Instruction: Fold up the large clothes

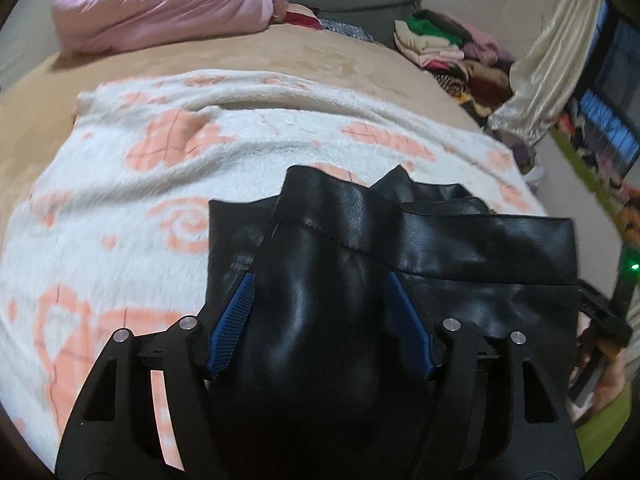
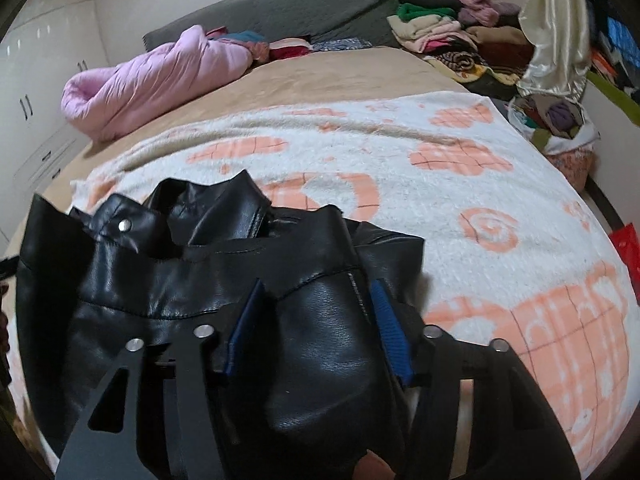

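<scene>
A black leather jacket (image 1: 480, 248) lies bunched on a white fleece blanket with peach shapes (image 1: 120, 220) spread over the bed. My left gripper (image 1: 322, 280) points down at it and stands open. A thick fold of the leather bulges up between its blue pads (image 1: 236, 320), whose ribbed faces show free of it. In the right wrist view the jacket (image 2: 140, 280) shows its collar and a metal snap (image 2: 125, 225). My right gripper (image 2: 316, 284) is open too, astride another fold of leather, over the blanket (image 2: 480, 220).
A rolled pink quilt (image 1: 160, 4) (image 2: 160, 76) lies at the far side of the tan bedcover (image 1: 320, 56). Stacked clothes (image 2: 460, 44) and a cream curtain (image 2: 556, 28) stand at the far right. White wardrobe doors (image 2: 40, 80) are on the left.
</scene>
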Available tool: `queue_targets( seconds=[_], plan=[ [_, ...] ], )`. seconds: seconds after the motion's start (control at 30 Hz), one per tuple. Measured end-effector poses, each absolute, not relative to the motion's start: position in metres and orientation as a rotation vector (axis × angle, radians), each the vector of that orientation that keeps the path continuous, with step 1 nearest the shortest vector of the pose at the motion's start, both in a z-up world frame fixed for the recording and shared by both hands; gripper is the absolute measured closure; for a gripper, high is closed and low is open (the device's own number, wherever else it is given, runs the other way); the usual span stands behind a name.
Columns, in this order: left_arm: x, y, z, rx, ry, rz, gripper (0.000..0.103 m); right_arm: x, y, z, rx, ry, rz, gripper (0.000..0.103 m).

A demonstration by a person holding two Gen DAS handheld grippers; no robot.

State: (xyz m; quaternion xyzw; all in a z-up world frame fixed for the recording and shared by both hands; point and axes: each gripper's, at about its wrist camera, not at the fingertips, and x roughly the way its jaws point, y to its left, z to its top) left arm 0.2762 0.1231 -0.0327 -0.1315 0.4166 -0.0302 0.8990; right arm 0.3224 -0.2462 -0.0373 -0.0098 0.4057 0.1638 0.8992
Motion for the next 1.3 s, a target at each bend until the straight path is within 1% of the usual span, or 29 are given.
queue_targets(
  seconds=[0.03,0.07,0.1,0.13,0.2,0.23,0.27,0.47,0.57,0.63,0.73,0.87,0.93,1.13,1.3],
  plan=[
    [0.281,0.12,-0.036,-0.254,0.87,-0.062,0.044,0.323,-0.245,-0.039,-0.03,0.838,0.33,0.059],
    [0.282,0.118,-0.038,-0.239,0.872,-0.055,0.047,0.322,-0.244,-0.04,-0.033,0.838,0.322,0.075],
    [0.283,0.115,-0.039,-0.214,0.868,-0.038,0.064,0.322,-0.246,-0.04,-0.029,0.835,0.317,0.083],
    [0.282,0.112,-0.039,-0.184,0.865,-0.014,0.082,0.322,-0.25,-0.037,-0.004,0.828,0.325,0.085],
    [0.276,0.117,-0.038,-0.186,0.848,0.013,0.095,0.317,-0.256,-0.026,0.016,0.79,0.322,0.087],
    [0.273,0.12,-0.035,-0.206,0.838,0.008,0.1,0.314,-0.259,-0.018,0.018,0.765,0.316,0.088],
    [0.268,0.126,-0.03,-0.228,0.817,0.007,0.102,0.31,-0.263,-0.009,0.028,0.736,0.308,0.088],
    [0.247,0.147,0.019,-0.321,0.683,-0.024,0.103,0.306,-0.3,0.027,0.252,0.617,0.343,0.088],
    [0.252,0.146,0.04,-0.305,0.624,-0.013,0.103,0.311,-0.301,0.034,0.204,0.558,0.276,0.088],
    [0.26,0.145,0.045,-0.299,0.613,-0.006,0.103,0.318,-0.302,0.034,0.22,0.552,0.269,0.088],
    [0.273,0.144,0.037,-0.297,0.632,0.009,0.103,0.331,-0.295,0.029,0.196,0.561,0.262,0.088],
    [0.293,0.146,0.009,-0.29,0.686,0.055,0.103,0.347,-0.275,0.013,0.101,0.592,0.227,0.088],
    [0.3,0.149,-0.005,-0.293,0.714,0.071,0.103,0.357,-0.271,-0.001,0.074,0.638,0.193,0.088],
    [0.315,0.148,-0.043,-0.26,0.782,0.097,0.099,0.38,-0.285,-0.046,0.143,0.803,0.157,0.086],
    [0.317,0.153,-0.059,-0.284,0.803,0.103,0.096,0.381,-0.285,-0.059,0.161,0.836,0.157,0.082]
  ],
)
